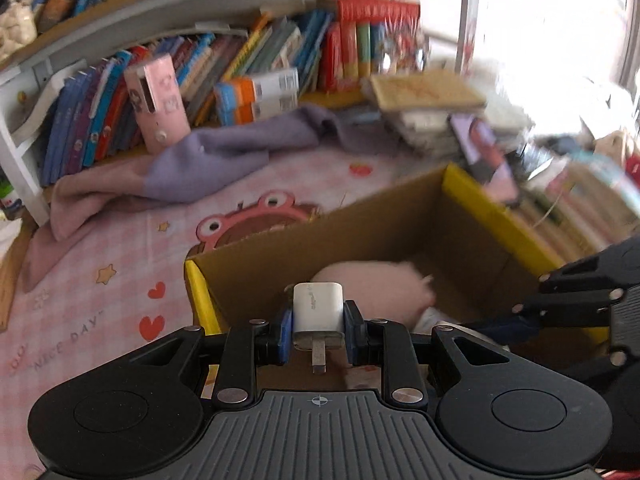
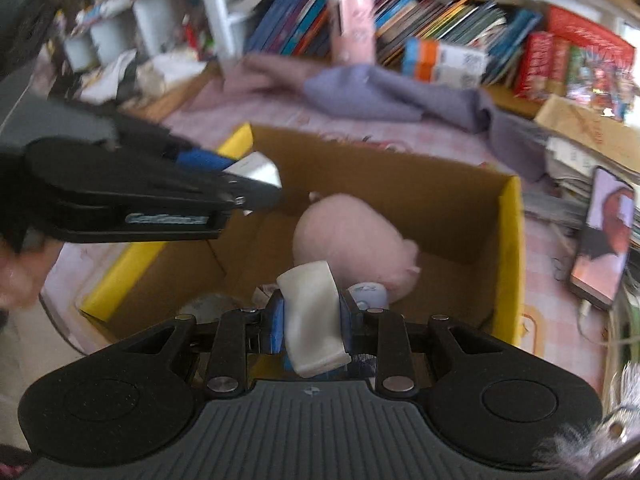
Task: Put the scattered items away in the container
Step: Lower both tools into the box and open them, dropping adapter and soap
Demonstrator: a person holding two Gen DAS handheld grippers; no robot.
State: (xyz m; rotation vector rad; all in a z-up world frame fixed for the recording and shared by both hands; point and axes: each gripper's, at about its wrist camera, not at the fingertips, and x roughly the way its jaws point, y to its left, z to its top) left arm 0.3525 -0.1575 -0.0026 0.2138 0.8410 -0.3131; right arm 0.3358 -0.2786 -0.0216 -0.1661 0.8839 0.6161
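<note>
Left wrist view: the left tongs (image 1: 319,334) are clamped on a white charger (image 1: 319,312), held over the near edge of the cardboard box (image 1: 360,224) on the bed sheet (image 1: 100,272). Inside the box lies a pink plush toy (image 1: 372,284). Right wrist view: the right tongs (image 2: 312,320) grip a pale block (image 2: 314,318) over the box's near side, right of the charger.

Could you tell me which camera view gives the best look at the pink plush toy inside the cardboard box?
The right wrist view: the pink plush toy lies largely exposed inside the cardboard box, above the white item in the right gripper. In the left wrist view it is blurred, partly behind the white charger clamped in the left gripper.
</note>
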